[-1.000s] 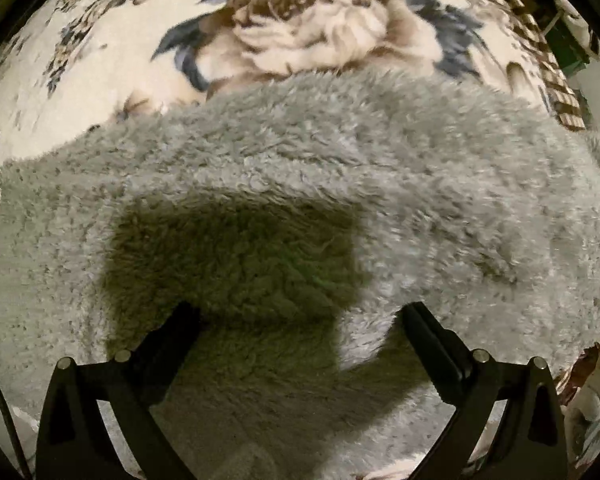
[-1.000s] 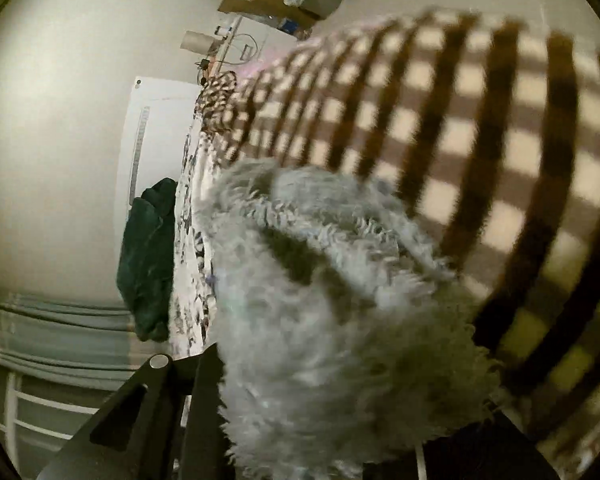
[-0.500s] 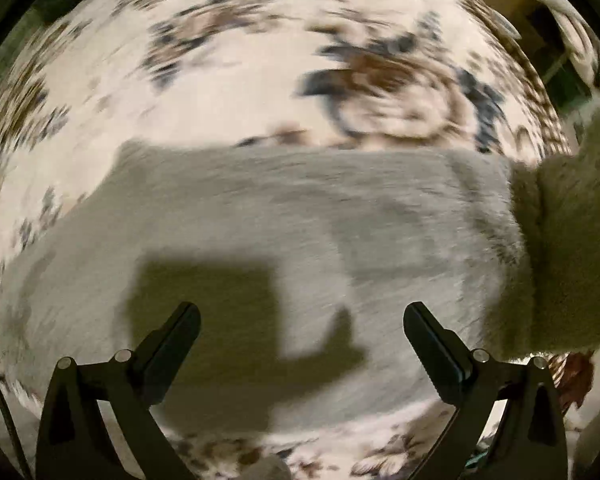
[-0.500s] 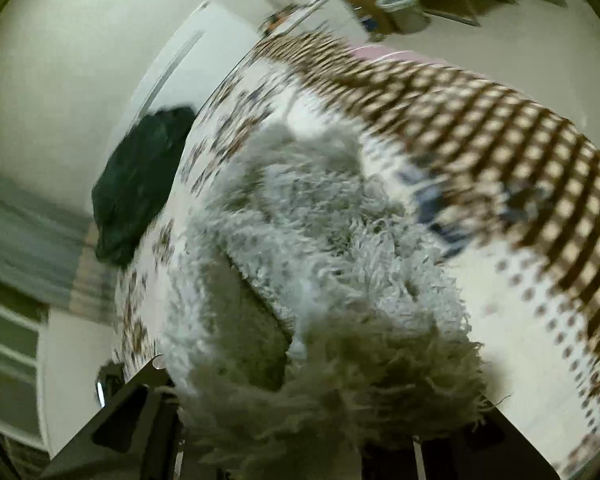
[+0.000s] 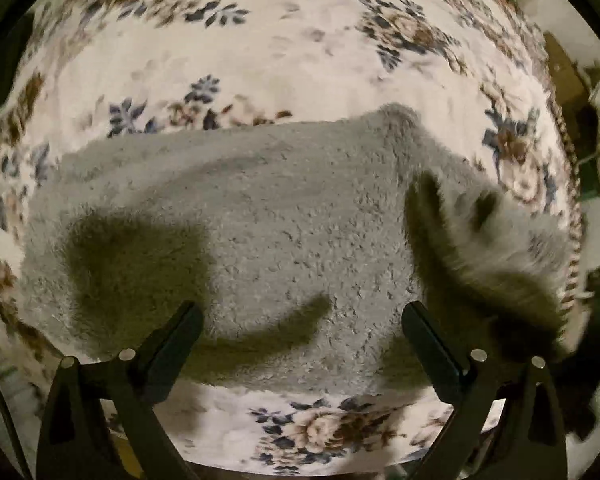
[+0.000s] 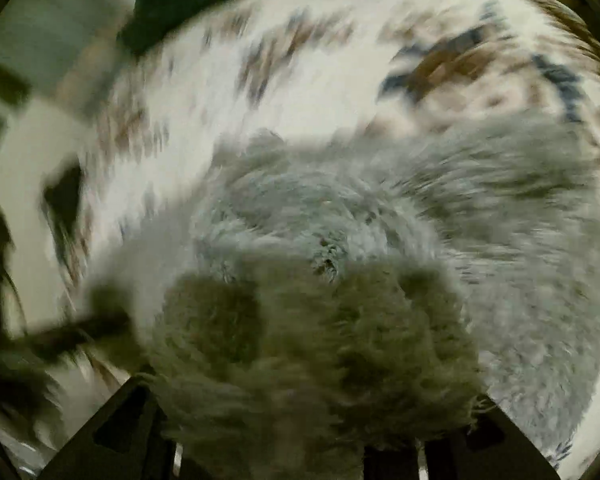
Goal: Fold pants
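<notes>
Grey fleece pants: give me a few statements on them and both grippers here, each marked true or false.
1. The left gripper is open and holds nothing. True.
2. The grey fleece pants lie on a bare wooden floor. False: they lie on a floral blanket.
3. The right gripper has pants fabric bunched at its fingers. True.
4. The pants are dark green. False: they are grey.

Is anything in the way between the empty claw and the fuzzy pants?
Nothing visible is. The left claw hangs open right over the gray pants, which lie on the flowered blanket, with only its shadow between. The right claw is already buried in a bunch of the pants.
</notes>
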A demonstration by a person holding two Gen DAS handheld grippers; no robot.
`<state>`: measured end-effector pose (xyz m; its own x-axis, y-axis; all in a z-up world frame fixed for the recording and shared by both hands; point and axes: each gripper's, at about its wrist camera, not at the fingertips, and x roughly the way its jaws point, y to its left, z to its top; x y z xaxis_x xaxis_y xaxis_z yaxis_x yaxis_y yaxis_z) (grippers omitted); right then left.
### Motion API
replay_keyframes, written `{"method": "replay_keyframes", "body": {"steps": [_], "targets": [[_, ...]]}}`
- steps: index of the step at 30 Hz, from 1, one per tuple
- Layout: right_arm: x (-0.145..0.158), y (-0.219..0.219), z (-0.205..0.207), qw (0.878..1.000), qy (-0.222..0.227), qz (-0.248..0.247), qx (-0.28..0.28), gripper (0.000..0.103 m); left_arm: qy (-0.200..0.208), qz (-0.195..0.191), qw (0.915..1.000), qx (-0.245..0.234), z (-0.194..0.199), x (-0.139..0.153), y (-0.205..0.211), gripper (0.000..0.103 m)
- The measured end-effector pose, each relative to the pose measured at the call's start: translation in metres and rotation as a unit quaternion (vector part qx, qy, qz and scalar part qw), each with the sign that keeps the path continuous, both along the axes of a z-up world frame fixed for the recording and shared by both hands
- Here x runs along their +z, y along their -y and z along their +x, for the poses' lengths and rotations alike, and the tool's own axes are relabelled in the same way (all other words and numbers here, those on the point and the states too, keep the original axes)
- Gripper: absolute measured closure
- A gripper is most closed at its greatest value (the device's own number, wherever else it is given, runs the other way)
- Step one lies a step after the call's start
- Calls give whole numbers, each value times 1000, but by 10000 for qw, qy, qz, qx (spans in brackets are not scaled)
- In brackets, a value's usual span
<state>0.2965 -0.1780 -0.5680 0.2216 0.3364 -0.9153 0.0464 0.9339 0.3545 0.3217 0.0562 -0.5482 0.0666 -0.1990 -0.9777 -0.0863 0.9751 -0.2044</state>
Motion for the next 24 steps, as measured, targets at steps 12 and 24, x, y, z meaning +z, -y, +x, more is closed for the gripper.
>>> {"method": "replay_keyframes", "body": {"steps": [12, 24], "targets": [[57, 72, -40, 9944, -166, 730, -747, 14, -75, -1138, 9923, -475, 42, -5, 65, 2], [11, 167, -54, 9808, -697, 77, -1822, 14, 600, -576, 9906, -1087, 83, -6, 107, 100]]}}
